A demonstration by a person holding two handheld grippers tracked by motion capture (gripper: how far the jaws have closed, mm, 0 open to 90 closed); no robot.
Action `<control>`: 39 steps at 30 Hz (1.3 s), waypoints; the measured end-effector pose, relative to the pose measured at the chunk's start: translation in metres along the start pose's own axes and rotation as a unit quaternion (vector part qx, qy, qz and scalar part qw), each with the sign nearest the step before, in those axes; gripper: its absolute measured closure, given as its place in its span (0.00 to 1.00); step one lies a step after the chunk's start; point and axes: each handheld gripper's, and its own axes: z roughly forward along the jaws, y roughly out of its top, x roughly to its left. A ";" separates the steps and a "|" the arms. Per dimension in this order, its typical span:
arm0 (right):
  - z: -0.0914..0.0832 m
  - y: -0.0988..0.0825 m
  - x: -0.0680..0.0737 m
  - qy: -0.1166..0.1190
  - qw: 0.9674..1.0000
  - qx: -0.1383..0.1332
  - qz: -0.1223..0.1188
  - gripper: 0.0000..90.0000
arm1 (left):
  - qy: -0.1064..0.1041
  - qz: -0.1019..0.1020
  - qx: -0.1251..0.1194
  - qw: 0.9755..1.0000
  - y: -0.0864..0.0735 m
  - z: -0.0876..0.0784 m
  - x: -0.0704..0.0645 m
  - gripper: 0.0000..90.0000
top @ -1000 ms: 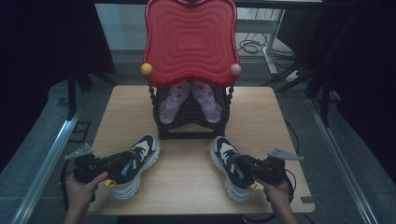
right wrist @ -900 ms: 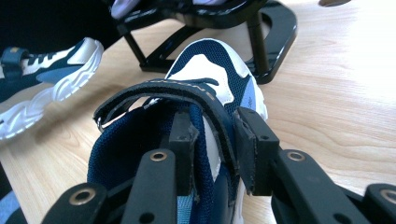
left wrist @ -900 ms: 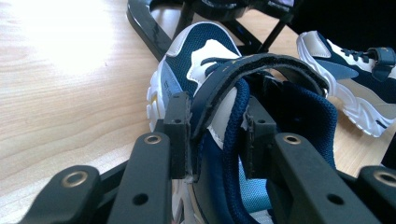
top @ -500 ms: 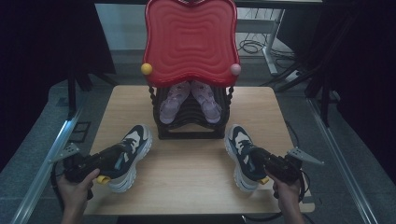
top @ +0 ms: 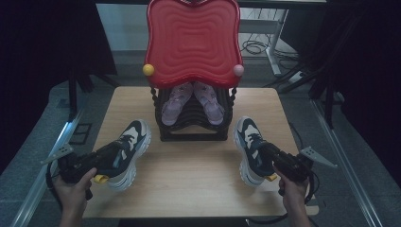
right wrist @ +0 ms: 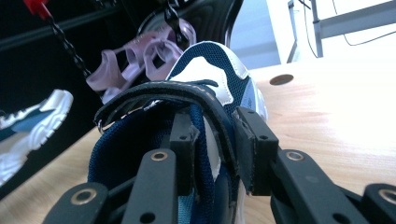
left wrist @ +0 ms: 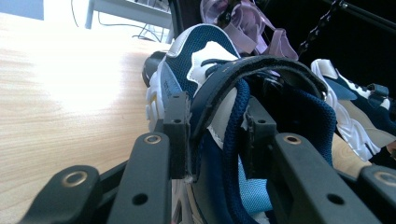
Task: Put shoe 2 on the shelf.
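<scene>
Two navy, white and light-blue sneakers stand on the wooden table (top: 189, 189). My left gripper (top: 112, 155) is shut on the collar and strap of the left sneaker (top: 130, 142), at the left of the black shoe rack (top: 191, 130). In the left gripper view the pads (left wrist: 177, 135) clamp this sneaker (left wrist: 205, 51) at the left gripper (left wrist: 215, 140). My right gripper (top: 265, 153) is shut on the right sneaker (top: 249, 139) beside the rack's right end. Its pads (right wrist: 252, 149) pinch that sneaker's (right wrist: 210, 65) side wall at the right gripper (right wrist: 212, 149).
A pair of pink sandals (top: 172, 104) rests on the rack under a big red ribbed panel (top: 193, 42) with a yellow knob (top: 148, 70) and a pink knob (top: 238, 70). Cables lie on the floor behind. Bare tabletop lies between the sneakers.
The right sneaker has moved right and farther back with the right gripper, toward the rack's right end. The left sneaker has shifted a little to the left with the left gripper.
</scene>
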 end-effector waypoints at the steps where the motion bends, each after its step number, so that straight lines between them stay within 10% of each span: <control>1: 0.000 0.001 0.000 0.002 1.000 -0.002 0.004 0.77 | 0.001 0.001 -0.003 1.000 0.000 0.000 0.000 0.76; 39: 0.008 0.044 0.004 0.001 0.998 -0.069 0.002 0.78 | -0.004 -0.034 -0.092 0.995 0.046 0.001 0.014 0.76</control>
